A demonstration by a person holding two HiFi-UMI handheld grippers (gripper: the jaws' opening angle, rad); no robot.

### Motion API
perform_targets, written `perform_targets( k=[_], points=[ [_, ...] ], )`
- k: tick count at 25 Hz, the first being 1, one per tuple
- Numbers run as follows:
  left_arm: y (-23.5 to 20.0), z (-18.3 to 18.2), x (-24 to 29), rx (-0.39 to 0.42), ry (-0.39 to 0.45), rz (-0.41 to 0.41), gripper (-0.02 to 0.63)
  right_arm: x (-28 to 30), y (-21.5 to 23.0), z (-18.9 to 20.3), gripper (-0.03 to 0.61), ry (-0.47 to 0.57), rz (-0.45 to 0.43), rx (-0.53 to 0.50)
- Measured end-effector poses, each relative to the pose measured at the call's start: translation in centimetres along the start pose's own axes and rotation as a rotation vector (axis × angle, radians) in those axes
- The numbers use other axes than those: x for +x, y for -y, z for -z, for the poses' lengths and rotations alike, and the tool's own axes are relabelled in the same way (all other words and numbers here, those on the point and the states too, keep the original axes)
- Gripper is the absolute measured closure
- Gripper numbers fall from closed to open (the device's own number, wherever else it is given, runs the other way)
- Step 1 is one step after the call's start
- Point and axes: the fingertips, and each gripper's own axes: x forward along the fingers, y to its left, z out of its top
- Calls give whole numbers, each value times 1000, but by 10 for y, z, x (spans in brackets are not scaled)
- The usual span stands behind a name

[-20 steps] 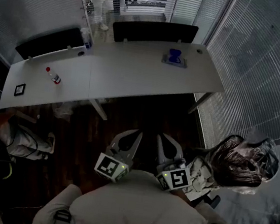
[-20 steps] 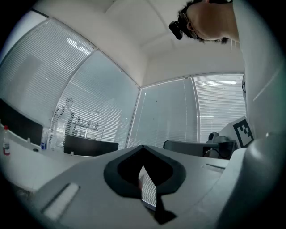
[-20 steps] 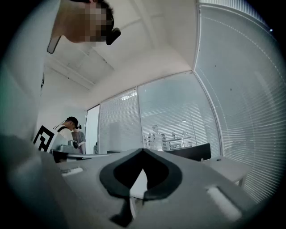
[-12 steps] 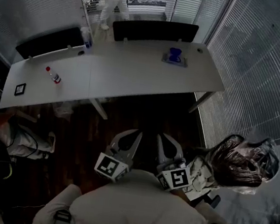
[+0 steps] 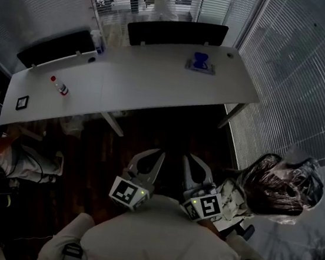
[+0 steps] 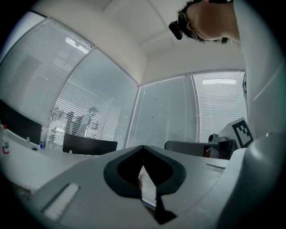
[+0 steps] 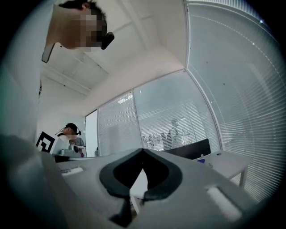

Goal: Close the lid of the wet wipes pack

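The wet wipes pack point(image 5: 201, 62) is a small blue packet lying at the far right end of the white table point(image 5: 156, 84). It is too far off to tell how its lid stands. In the right gripper view it is a tiny blue spot point(image 7: 200, 160) on the table edge. Both grippers are held close to the person's chest, well short of the table. The left gripper point(image 5: 159, 154) and the right gripper point(image 5: 186, 158) point forward side by side. Each has its jaws together with nothing between them, as the left gripper point(image 6: 143, 147) and right gripper point(image 7: 143, 151) show in their own views.
A small spray bottle point(image 5: 59, 87) and a black square item point(image 5: 22, 102) lie at the table's left end, and a bottle point(image 5: 95, 41) stands at the back. Black chairs point(image 5: 176, 34) stand behind the table. A plastic-wrapped bundle point(image 5: 282, 190) is at the right, and a person point(image 5: 4, 159) at the left.
Neither gripper has moved. The head view has shifted slightly, and a figure behind the glass wall has walked to the right.
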Motion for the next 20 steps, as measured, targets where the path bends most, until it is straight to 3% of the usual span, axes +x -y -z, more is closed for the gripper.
perform_targets(
  k=[20],
  points=[
    [59,19,25,5,-9,-28,611,-53,44,-6,578,10,-10,37]
  ],
)
